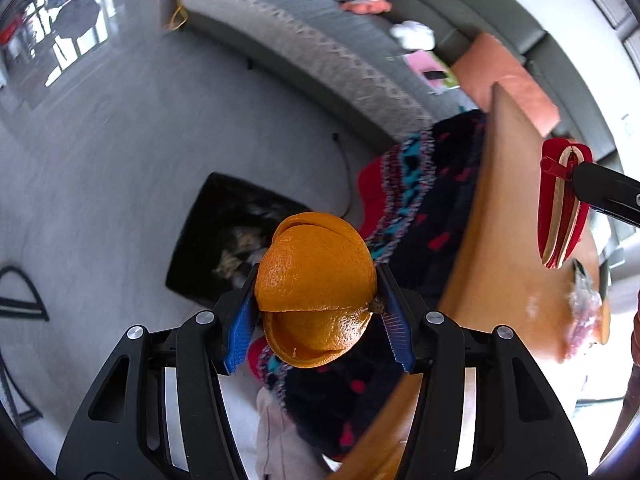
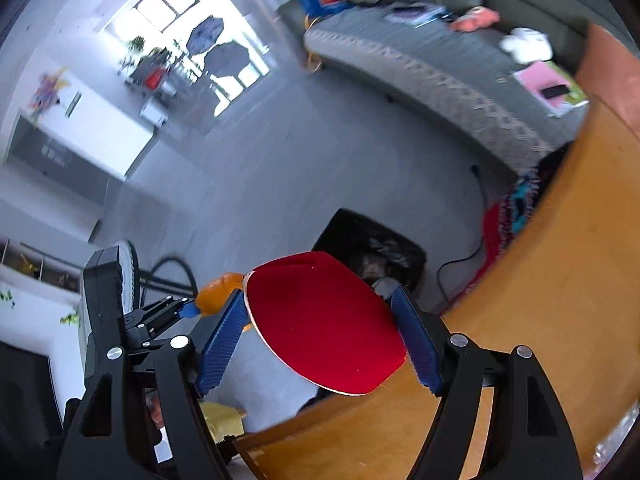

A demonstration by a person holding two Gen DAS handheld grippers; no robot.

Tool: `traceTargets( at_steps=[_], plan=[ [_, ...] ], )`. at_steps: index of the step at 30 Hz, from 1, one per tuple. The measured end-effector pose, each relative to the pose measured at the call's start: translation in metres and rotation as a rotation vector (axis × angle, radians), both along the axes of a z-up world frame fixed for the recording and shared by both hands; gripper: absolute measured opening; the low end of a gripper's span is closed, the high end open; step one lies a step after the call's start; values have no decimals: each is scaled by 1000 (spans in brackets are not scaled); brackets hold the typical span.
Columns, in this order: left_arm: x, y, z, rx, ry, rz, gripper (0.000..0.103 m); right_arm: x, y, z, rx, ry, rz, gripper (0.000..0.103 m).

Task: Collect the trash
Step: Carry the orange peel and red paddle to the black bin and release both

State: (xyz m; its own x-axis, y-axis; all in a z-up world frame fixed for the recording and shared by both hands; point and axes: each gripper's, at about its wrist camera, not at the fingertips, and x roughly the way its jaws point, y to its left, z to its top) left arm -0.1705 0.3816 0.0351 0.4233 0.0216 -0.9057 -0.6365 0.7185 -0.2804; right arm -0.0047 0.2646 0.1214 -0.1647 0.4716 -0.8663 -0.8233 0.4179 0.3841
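Note:
My left gripper (image 1: pixel 316 272) is shut on a curled orange peel (image 1: pixel 316 280), its blue pads pressing both sides. Below and beyond it on the grey floor stands a black bin (image 1: pixel 224 240) with scraps inside. My right gripper (image 2: pixel 320 292) is shut on a red flat piece with a pale rim (image 2: pixel 324 320), held over the wooden table's edge (image 2: pixel 560 280). That red piece (image 1: pixel 560 204) also shows at the right of the left wrist view. The bin (image 2: pixel 372 252) lies just beyond it. The left gripper (image 2: pixel 192 308) with the peel (image 2: pixel 220 288) is at its left. A crumpled clear wrapper (image 1: pixel 584 300) lies on the table (image 1: pixel 512 220).
A grey sofa (image 1: pixel 320 52) with loose items and an orange cushion (image 1: pixel 508 76) runs along the back. A dark patterned blanket (image 1: pixel 420 184) lies between sofa and table. A black cable (image 2: pixel 460 264) trails on the floor near the bin. A yellow cloth (image 2: pixel 224 420) sits below the table edge.

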Motion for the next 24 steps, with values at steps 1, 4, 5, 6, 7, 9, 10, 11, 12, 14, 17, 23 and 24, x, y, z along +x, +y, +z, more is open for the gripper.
traceTargets(
  at_steps=[1,4,5,6,7,9,10,11,12,14,17,23,24],
  plan=[
    [-2,3,-3,-1,7,5,55,-5,7,-4,-6,5,4,75],
    [-6,18,-12,-10,27,27,58,-10,26,-16,-12,47,-7,80],
    [-7,24,-15,-15,33,36,70,-11,31,-19,-16,63,-16,94],
    [-10,29,-17,-13,36,49,80,-11,37,-23,-20,81,-27,102],
    [-13,37,-18,-7,42,66,96,-11,41,-26,-29,88,-32,101],
    [-15,45,-15,9,32,89,97,-11,49,-29,-27,90,-42,101],
    [-15,49,-14,13,32,93,97,-13,53,-30,-27,90,-44,101],
    [-16,53,-14,18,35,99,97,-13,55,-31,-26,92,-44,101],
    [-17,57,-14,20,33,104,97,-14,57,-31,-25,95,-45,101],
    [-19,61,-14,21,31,114,97,-14,58,-29,-18,95,-44,101],
    [-18,63,-14,18,30,118,97,-15,59,-27,-4,97,-45,101],
    [-10,54,-8,25,24,90,97,-7,39,-18,35,106,-78,101],
    [-9,52,-7,26,22,82,97,-5,35,-17,39,106,-85,101]
  ],
)
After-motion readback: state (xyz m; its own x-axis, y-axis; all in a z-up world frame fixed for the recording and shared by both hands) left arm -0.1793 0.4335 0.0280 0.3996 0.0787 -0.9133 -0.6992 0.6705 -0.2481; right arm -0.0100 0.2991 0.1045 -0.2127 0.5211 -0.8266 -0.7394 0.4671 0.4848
